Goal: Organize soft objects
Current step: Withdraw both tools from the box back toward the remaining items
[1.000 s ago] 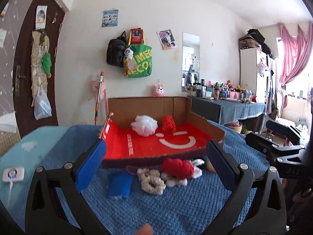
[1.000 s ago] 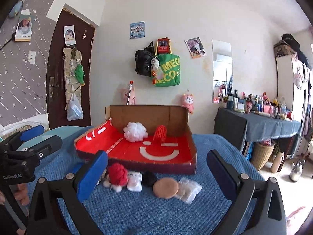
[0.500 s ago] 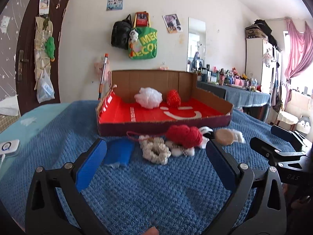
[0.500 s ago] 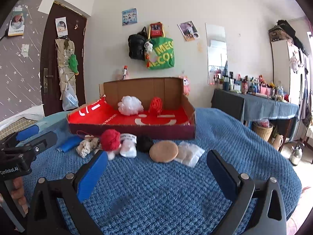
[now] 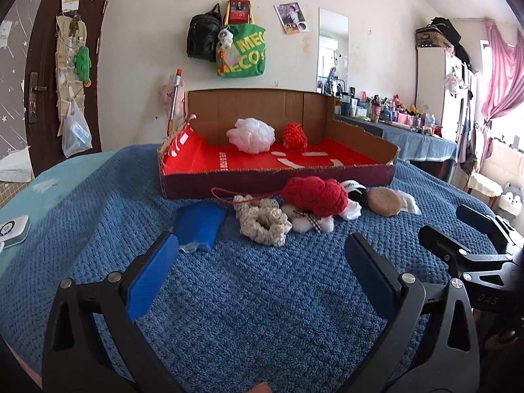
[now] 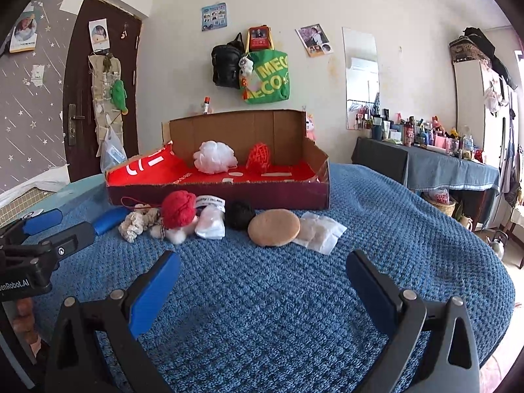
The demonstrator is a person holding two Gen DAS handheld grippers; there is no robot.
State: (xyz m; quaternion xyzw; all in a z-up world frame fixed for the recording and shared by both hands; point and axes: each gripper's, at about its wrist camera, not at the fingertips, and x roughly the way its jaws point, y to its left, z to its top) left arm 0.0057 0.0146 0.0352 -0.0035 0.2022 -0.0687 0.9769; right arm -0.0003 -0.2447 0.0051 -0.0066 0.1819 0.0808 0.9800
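Both grippers came lower; box (image 5: 229, 181) holds white pouf (image 5: 251, 135), seemingly red yarn (image 5: 294, 136).

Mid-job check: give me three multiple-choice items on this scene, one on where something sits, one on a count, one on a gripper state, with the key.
1. Where is the tan round pad?
A. inside the box
B. on the blanket in front of the box
C. held by a gripper

2. How many soft things lie inside the cardboard box?
A. two
B. four
C. none

3. How do the jaws of the left gripper and the right gripper stand?
A. both shut
B. one shut on a toy
C. both open and empty

Key: 1 B, it lies on the blue blanket before the box front; 2 A, only the white mesh puff and the red knit ball are inside; 3 C, only blanket shows between each pair of blue pads.
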